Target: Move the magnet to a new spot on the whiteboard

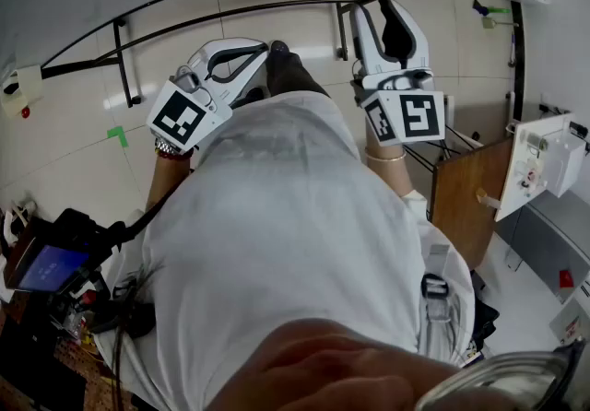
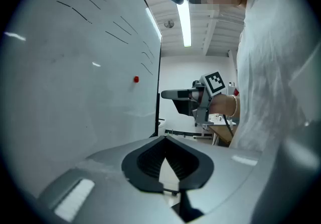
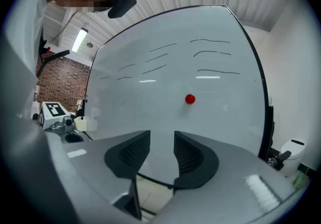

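Note:
A small red magnet (image 3: 189, 99) sticks on the whiteboard (image 3: 165, 72), below several thin pen strokes. From the left gripper view the same magnet (image 2: 135, 79) shows on the board (image 2: 75, 67) far ahead. My right gripper (image 3: 161, 140) is open with nothing between its jaws, pointed at the board well short of the magnet. My left gripper (image 2: 165, 140) is shut on nothing, its tips touching. In the head view both grippers, left (image 1: 235, 59) and right (image 1: 392, 27), are held up in front of the person's chest; the magnet is out of sight there.
The board's black stand frame (image 1: 230, 13) arcs across the tiled floor. A wooden desk (image 1: 470, 197) and a white box (image 1: 544, 160) stand at the right. A device with a blue screen (image 1: 51, 266) sits at the lower left. Green tape (image 1: 116, 134) marks the floor.

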The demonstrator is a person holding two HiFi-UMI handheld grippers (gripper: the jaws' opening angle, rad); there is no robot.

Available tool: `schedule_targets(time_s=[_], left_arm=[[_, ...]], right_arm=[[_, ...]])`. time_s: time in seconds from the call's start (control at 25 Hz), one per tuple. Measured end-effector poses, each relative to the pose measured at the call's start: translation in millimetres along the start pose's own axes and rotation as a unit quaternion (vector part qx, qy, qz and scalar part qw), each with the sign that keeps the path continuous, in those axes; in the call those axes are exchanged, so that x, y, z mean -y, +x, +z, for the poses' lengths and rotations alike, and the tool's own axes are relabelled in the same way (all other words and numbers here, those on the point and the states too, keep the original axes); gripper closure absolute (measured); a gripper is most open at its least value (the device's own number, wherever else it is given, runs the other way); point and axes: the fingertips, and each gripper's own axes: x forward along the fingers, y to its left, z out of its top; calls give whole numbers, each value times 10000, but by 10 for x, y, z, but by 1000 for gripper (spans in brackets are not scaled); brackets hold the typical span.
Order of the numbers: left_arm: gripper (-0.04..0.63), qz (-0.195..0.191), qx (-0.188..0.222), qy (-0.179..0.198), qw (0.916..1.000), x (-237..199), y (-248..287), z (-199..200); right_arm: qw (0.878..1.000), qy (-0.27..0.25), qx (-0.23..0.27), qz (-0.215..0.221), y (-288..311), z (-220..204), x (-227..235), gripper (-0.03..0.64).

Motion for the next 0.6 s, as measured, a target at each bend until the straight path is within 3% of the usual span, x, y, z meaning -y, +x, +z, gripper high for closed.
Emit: schedule_targets(time_s=[0.2,0.4,0.6], left_arm=[[594,268,-3,-15,9996,-419,103,279],[594,617,-19,-445,9971,-924,198,281],[594,169,827,-538,9950,-868,409,542]], right_arm=[[9983,59,523,-260,394,343,379,472],[9935,-246,961,-554,741,687,653,472],[9888,-901,988,-658,946,762,631,472]])
